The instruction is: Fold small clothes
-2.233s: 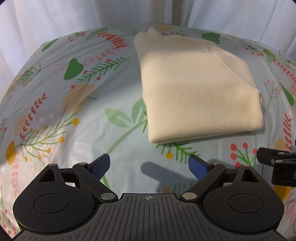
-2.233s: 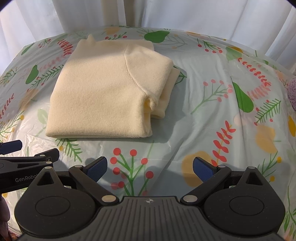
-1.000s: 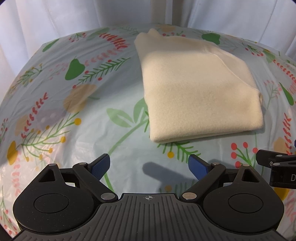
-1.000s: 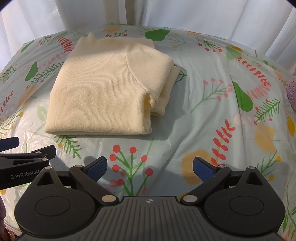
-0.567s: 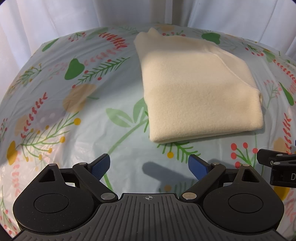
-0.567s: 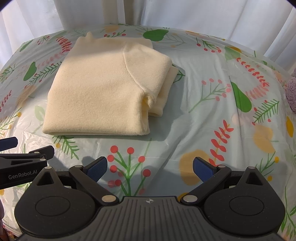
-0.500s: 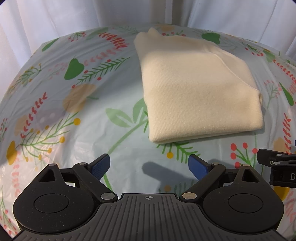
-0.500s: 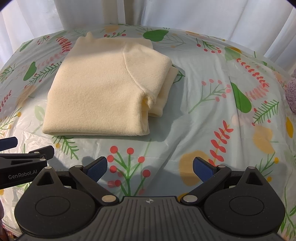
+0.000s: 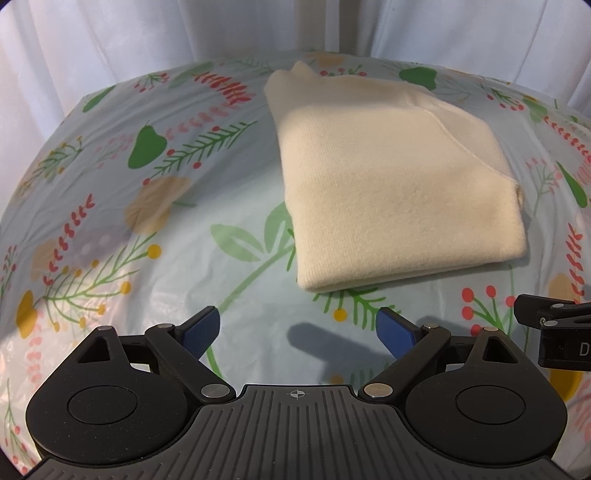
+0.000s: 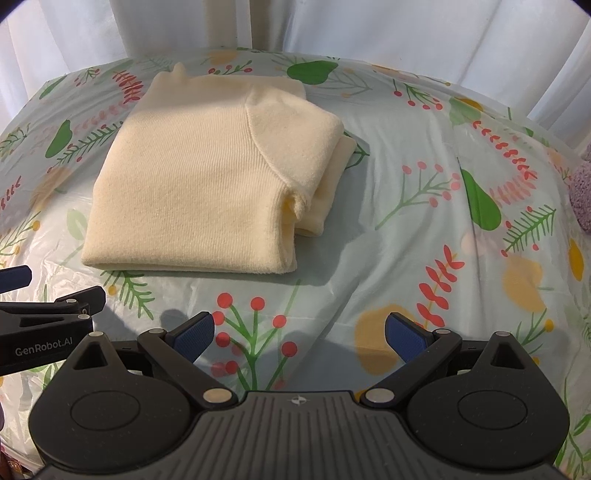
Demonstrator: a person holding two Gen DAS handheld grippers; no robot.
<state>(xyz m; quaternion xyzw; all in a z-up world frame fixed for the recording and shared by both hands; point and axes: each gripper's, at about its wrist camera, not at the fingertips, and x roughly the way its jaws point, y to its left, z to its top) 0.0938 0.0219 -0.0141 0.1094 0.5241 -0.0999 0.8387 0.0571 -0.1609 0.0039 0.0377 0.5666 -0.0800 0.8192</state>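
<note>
Your left gripper (image 9: 297, 328) sits at lower centre of its frame, jaws spread wide, holding nothing. Your right gripper (image 10: 299, 332) reads the same, wide and unloaded. Beyond both, the folded cream sweater (image 9: 388, 184) lies flat on the floral tablecloth (image 9: 147, 221), upper centre-right. White curtains (image 10: 332, 26) hang farthest back.

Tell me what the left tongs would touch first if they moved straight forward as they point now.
Probably the near folded edge of the sweater, toward its left corner. The left tongs are open and hover over the tablecloth; if they point downward, they could meet the cloth first. Depth is unclear.
</note>
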